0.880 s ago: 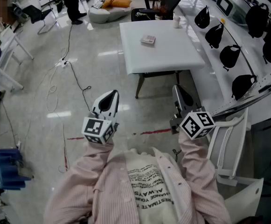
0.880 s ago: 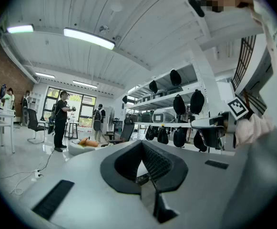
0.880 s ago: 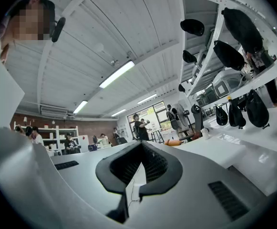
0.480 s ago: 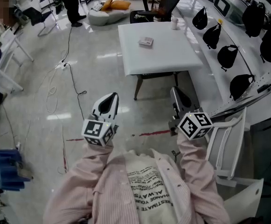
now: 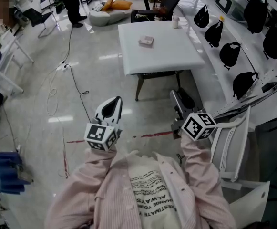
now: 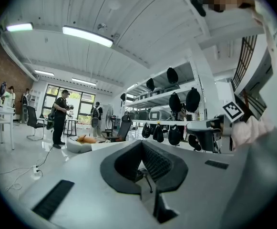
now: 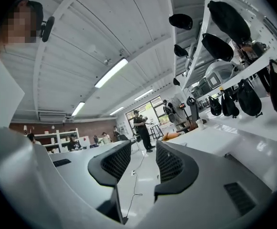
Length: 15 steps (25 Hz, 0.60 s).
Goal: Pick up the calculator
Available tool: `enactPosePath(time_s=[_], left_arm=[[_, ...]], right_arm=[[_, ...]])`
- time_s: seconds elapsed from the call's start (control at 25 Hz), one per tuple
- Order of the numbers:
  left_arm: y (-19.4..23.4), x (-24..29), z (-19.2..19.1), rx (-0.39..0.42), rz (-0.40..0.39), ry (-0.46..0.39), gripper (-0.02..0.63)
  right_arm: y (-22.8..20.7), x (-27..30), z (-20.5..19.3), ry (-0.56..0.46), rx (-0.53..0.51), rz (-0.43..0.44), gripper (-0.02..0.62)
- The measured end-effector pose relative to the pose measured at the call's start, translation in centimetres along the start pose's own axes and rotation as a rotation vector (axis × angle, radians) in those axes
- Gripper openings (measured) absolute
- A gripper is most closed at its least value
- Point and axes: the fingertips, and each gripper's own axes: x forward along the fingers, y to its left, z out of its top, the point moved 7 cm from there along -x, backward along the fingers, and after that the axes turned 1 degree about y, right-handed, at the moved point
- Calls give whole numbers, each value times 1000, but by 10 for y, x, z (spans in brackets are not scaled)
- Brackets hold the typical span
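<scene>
Left gripper (image 6: 141,143) is holding its jaws together on nothing, while the right gripper (image 7: 143,145) is holding its jaws apart, only floor showing between them; both are pointing level toward the white table (image 5: 176,51), short of its near edge. The calculator (image 5: 146,40) is lying flat on the table's far half, left of the middle, its long axis running roughly along the far edge; which end is its top cannot be told. Bare tabletop is surrounding it. A cup (image 5: 175,21) is standing by the far edge, a cable (image 5: 76,82) is trailing over the floor off the left edge, and black bags (image 5: 230,55) are hanging along the right side.
</scene>
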Motion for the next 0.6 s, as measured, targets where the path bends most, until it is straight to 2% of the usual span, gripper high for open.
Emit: enactPosePath(time_s=[0.2,0.6], left_arm=[[0,-4,-3,-12,17,7,2],[23,14,-11,-39,45,27,2]], right_arm=[[0,0,-3,12,-6,19,166],[-7,34,-8,40,-4,45,170]])
